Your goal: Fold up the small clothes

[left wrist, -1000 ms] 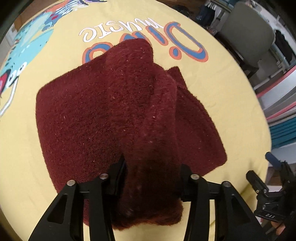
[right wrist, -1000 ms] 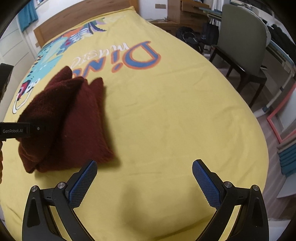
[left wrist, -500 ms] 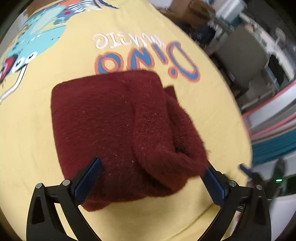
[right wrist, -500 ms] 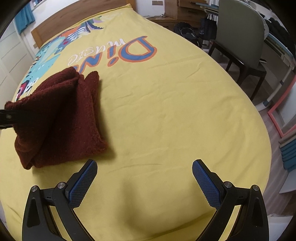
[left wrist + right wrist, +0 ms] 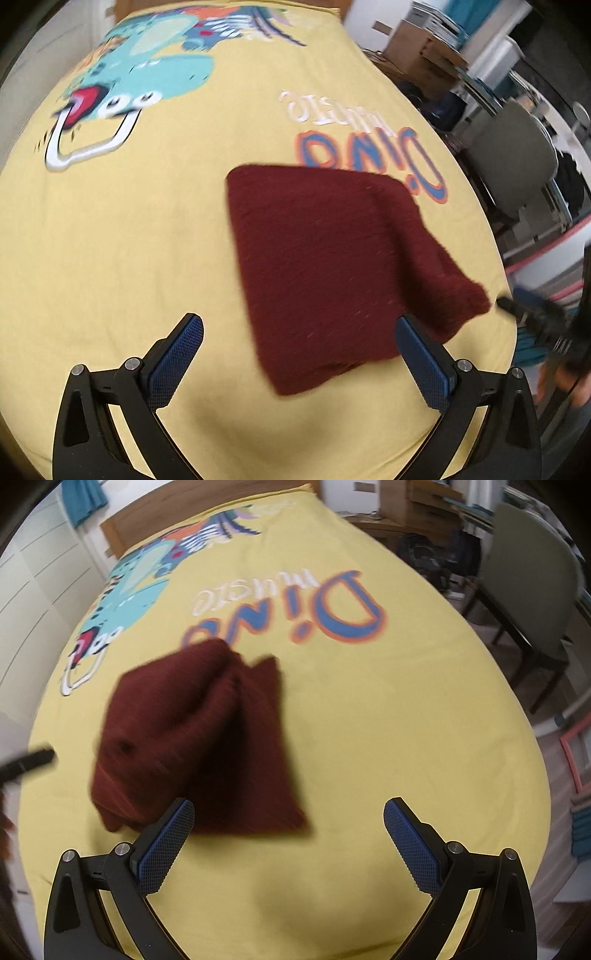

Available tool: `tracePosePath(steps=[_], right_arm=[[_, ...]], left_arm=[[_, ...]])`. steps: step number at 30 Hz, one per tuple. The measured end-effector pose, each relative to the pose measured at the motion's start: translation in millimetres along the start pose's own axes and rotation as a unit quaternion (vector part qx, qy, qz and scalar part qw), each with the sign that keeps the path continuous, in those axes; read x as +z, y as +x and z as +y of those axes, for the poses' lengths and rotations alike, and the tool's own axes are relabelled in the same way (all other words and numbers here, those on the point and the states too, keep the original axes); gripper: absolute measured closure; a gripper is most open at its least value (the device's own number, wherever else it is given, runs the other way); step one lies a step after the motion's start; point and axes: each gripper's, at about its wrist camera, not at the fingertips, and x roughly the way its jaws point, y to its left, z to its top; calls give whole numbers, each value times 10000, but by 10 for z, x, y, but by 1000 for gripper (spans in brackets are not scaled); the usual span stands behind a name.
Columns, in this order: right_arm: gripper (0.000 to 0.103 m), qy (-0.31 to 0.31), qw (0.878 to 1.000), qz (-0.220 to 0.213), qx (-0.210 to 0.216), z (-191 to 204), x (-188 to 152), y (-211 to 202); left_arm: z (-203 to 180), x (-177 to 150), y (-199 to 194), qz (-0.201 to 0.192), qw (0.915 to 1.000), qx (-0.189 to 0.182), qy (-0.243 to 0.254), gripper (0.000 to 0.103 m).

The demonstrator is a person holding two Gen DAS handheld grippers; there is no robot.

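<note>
A dark red fuzzy garment [image 5: 325,266] lies folded in a thick bundle on the yellow bed cover [image 5: 129,240]. In the left wrist view it lies ahead and to the right, its near right corner by the right finger. My left gripper [image 5: 299,354] is open and empty, a little above the cover. In the right wrist view the garment [image 5: 199,746] lies ahead and to the left, its near edge by the left finger. My right gripper [image 5: 288,834] is open and empty. Both views are motion-blurred.
The cover has a dinosaur print [image 5: 147,70] and "Dino music" lettering [image 5: 295,609]. A grey chair [image 5: 532,576] stands off the bed's right side, with boxes and bags [image 5: 424,550] behind it. A wooden headboard [image 5: 122,535] and white wall are at the far end.
My left gripper opened, let go of the red garment and drew back to the left. The garment dropped into a folded bundle. My right gripper moved left toward it.
</note>
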Motion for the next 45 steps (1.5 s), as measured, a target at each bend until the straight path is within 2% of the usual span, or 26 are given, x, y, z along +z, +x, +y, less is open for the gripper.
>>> tracePosePath(steps=[3, 4, 6, 8, 12, 16, 17, 18, 19, 21, 22, 23, 27, 31, 35, 40, 42, 43, 44, 45], right_arm=[[4, -313, 9994, 57, 101, 279, 333, 23], [7, -359, 9989, 117, 276, 379, 447, 56], [17, -348, 9971, 357, 582, 544, 626, 170], [22, -378, 9949, 590, 723, 684, 728, 309], [23, -702, 9894, 1086, 668, 1010, 756, 636], [24, -940, 9835, 1515, 306, 1032, 577, 932], [34, -949, 9829, 1555, 270, 1017, 546, 960], [54, -923, 9823, 1610, 265, 981, 503, 1002], [60, -827, 9819, 1667, 348, 932, 469, 1031], [67, -730, 9827, 1645, 445, 863, 433, 1020], [75, -729, 9836, 1579, 482, 835, 422, 989], [78, -694, 9852, 1471, 542, 791, 415, 932], [83, -641, 9894, 1123, 669, 658, 414, 700], [84, -487, 9927, 840, 719, 474, 423, 475], [84, -344, 9942, 808, 614, 233, 297, 383], [79, -76, 9926, 1116, 477, -27, 52, 708], [60, 58, 9929, 1111, 425, -70, 2, 800], [57, 98, 9934, 1067, 405, -87, -9, 802], [47, 101, 9939, 1028, 387, -88, 1, 791], [32, 79, 9945, 999, 296, -94, 5, 771]], left_arm=[[160, -128, 60, 118, 9998, 5, -163, 1], [203, -166, 59, 163, 9997, -3, -206, 1], [276, -242, 89, 243, 9993, -51, -285, 1], [309, -275, 120, 295, 9991, -70, -300, 1], [324, -291, 144, 321, 9993, 8, -193, 1], [343, -275, 136, 294, 9995, 51, -138, 1], [341, -281, 133, 297, 9994, 61, -142, 1], [332, -281, 133, 302, 9994, 80, -149, 1], [337, -278, 140, 321, 9993, 112, -139, 1], [359, -294, 169, 343, 9992, 164, -121, 1], [368, -297, 177, 353, 9991, 186, -139, 1], [366, -288, 177, 368, 9990, 175, -171, 1], [341, -252, 156, 316, 9993, 192, -65, 1], [267, -195, 157, 286, 9995, 129, 3, 1], [207, -181, 218, 328, 9993, 140, 92, 1], [173, -208, 346, 478, 9987, 165, 100, 1], [178, -228, 366, 522, 9984, 172, 95, 1], [189, -229, 376, 539, 9983, 216, 96, 1], [198, -226, 387, 554, 9981, 254, 92, 1], [200, -224, 391, 568, 9980, 270, 80, 1]])
